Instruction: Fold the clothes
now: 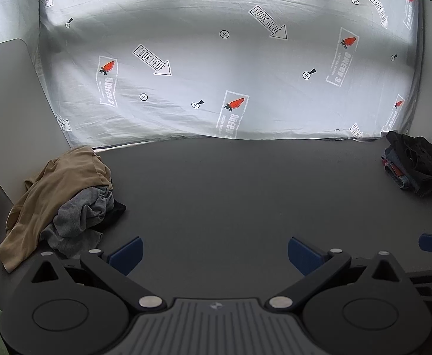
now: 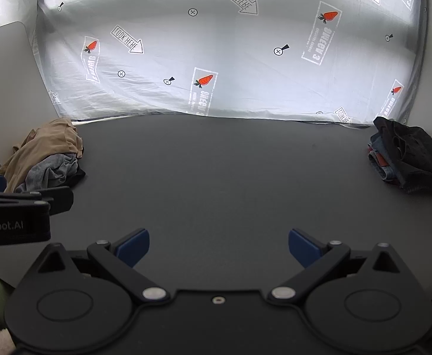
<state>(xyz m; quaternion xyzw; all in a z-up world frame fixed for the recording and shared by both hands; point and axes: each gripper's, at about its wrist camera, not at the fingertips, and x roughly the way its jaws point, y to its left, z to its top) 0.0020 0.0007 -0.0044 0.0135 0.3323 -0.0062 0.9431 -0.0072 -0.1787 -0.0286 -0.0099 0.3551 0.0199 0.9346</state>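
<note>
Left gripper point(image 1: 215, 251): held with blue pads spread wide above the dark table point(image 1: 230, 195); nothing is gripped.
Right gripper point(image 2: 218, 245): likewise spread apart and empty.
Unfolded pile point(image 1: 59, 198): a tan garment is heaped over grey and black ones at the table's left edge.
Folded stack point(image 1: 417, 162): dark clothes are set at the far right corner, well apart from the pile.
Backdrop point(image 1: 216, 59): a printed sheet is hung behind.

Crumpled heap point(image 1: 65, 195) left, folded stack point(image 1: 417, 165) right
</note>
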